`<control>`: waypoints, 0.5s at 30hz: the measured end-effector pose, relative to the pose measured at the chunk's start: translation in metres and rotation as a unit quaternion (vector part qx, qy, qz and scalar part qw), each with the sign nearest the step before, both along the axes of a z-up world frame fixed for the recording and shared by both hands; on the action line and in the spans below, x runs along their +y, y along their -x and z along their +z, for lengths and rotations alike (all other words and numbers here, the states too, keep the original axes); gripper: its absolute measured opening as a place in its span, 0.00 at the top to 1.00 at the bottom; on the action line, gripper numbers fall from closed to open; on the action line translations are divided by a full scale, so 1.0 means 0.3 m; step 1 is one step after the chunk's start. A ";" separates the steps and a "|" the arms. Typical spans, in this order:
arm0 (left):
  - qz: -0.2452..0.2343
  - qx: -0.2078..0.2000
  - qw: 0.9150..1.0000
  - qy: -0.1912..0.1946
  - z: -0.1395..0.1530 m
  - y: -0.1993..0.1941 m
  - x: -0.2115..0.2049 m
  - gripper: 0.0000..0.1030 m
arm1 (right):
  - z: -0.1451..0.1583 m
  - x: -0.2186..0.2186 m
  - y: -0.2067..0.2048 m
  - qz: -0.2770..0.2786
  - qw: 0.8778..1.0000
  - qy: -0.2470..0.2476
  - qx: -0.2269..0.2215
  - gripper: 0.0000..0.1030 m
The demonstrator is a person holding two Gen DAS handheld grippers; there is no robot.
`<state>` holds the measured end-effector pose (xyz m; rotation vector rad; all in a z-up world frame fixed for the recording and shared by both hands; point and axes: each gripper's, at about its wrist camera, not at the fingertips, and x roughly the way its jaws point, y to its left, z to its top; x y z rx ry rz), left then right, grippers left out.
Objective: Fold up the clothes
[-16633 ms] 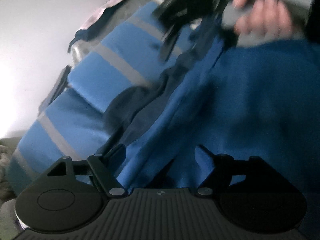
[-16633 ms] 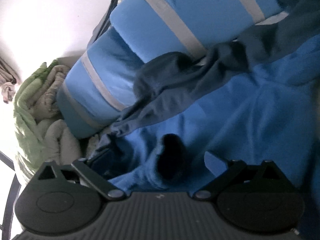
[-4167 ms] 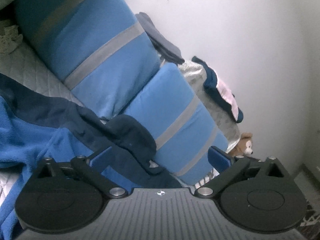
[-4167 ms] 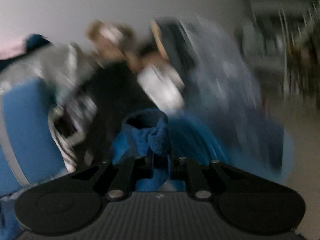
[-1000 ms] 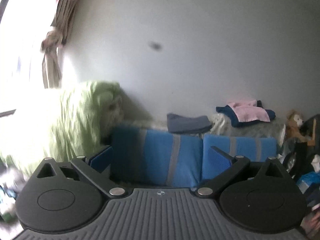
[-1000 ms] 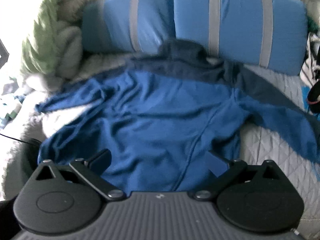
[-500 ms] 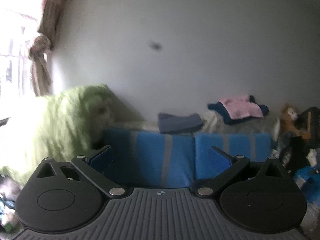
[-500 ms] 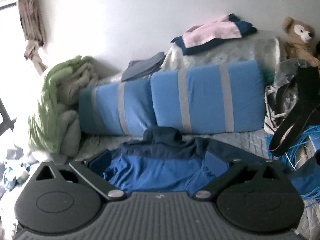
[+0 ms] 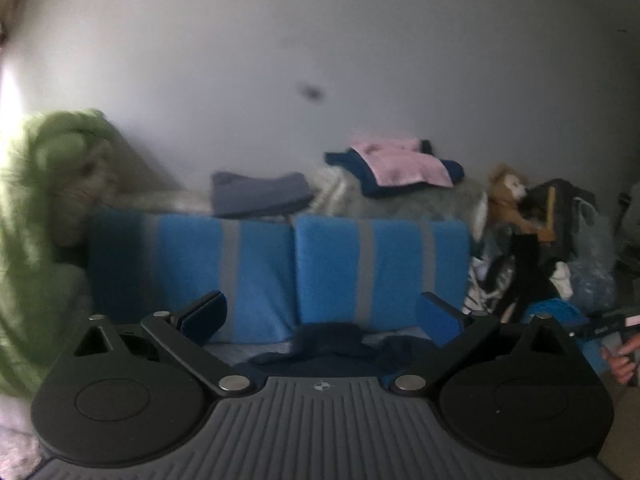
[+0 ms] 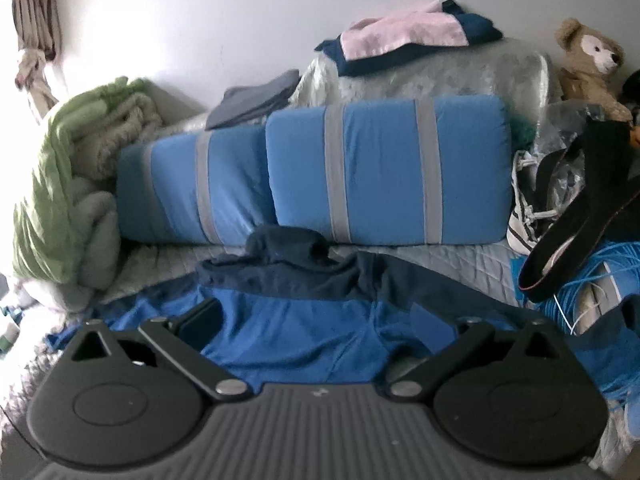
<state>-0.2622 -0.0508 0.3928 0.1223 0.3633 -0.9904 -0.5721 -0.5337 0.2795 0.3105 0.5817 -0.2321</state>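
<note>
A blue hoodie with a dark navy hood and shoulders (image 10: 312,320) lies spread flat on the grey quilted bed, its hood toward the pillows. My right gripper (image 10: 316,320) is open and empty, held above its upper back. My left gripper (image 9: 320,312) is open and empty, held higher and pointing at the pillows; only the navy hood (image 9: 328,340) shows low between its fingers. A hand holding the right gripper (image 9: 618,344) shows at the right edge of the left wrist view.
Two blue pillows with grey stripes (image 10: 384,172) stand against the wall. A green blanket heap (image 10: 68,184) is at the left. Folded grey (image 10: 256,100) and pink-and-navy clothes (image 10: 404,36) lie behind. A teddy bear (image 10: 588,56), bags and blue cord (image 10: 592,280) crowd the right.
Both grippers stay open. The right gripper has tilted up from looking down on the spread hoodie to facing the pillows, then lowered slightly. The left view has shifted a little rightward.
</note>
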 end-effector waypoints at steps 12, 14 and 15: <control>-0.005 0.040 0.999 0.010 -0.053 -0.331 -0.164 0.00 | 0.044 -0.124 -0.270 -0.005 0.999 0.030 -0.009 0.00; 0.003 0.042 0.999 0.024 -0.030 -0.384 -0.177 0.00 | 0.083 -0.151 -0.323 -0.011 0.999 0.034 -0.020 0.00; 0.006 0.043 0.999 0.031 -0.020 -0.409 -0.186 0.00 | 0.103 -0.164 -0.349 -0.013 0.999 0.035 -0.025 0.00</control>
